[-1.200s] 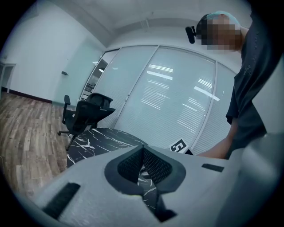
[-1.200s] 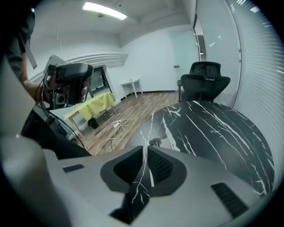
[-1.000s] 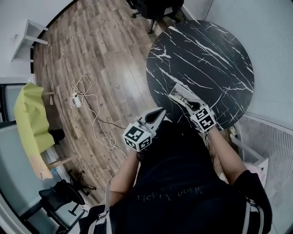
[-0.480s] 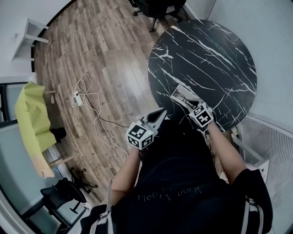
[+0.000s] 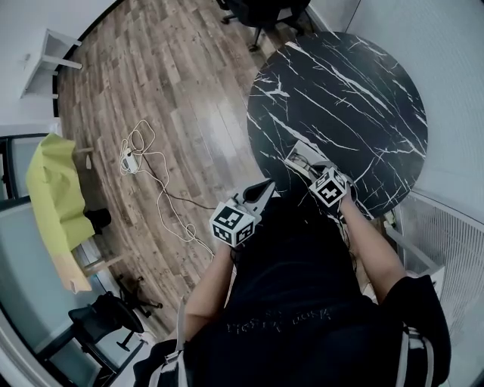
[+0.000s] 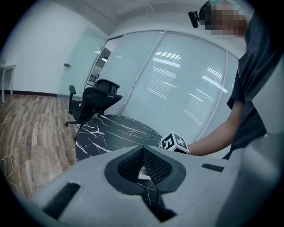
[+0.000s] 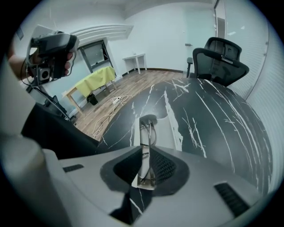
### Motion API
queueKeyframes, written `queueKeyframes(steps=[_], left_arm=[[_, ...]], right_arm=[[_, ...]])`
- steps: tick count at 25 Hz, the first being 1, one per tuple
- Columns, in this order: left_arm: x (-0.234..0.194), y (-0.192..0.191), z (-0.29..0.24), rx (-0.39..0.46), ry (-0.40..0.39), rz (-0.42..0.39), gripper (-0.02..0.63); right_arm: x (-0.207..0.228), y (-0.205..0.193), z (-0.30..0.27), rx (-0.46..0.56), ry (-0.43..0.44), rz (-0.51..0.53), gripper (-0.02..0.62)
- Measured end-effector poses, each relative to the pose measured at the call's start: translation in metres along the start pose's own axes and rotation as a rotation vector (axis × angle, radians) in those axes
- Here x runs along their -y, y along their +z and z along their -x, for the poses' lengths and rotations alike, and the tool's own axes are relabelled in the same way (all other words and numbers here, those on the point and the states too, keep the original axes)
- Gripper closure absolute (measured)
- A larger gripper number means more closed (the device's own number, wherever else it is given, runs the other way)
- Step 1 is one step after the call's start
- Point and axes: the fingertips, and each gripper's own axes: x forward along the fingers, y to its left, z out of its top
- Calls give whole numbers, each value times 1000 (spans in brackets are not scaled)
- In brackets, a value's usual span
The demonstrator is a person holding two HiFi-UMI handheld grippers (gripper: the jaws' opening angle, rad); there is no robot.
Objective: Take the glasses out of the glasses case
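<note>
A round black marble table (image 5: 355,91) stood on plank floor (image 5: 174,91), an office chair (image 5: 261,11) at its 11 o'clock. By its 7 o'clock rim lay the open pale glasses case (image 5: 301,153); the right gripper (image 7: 146,147) pinched the thin wire-framed glasses (image 7: 144,167) inside, the left gripper (image 6: 142,150) closed, empty.

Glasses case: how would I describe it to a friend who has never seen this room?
Start at the round black marble table. At its edge nearest the person lies the case, with the right gripper closed on its near end. It is the only pale thing on that dark top, and it lies open with thin wire glasses showing inside.
</note>
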Motion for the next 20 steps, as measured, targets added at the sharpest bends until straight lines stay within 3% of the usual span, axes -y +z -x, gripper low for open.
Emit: queueKeyframes(steps=[20], left_arm=[[-2, -8, -5, -38, -24, 10, 588]], right_arm=[[7, -4, -33, -104, -43, 64, 561]])
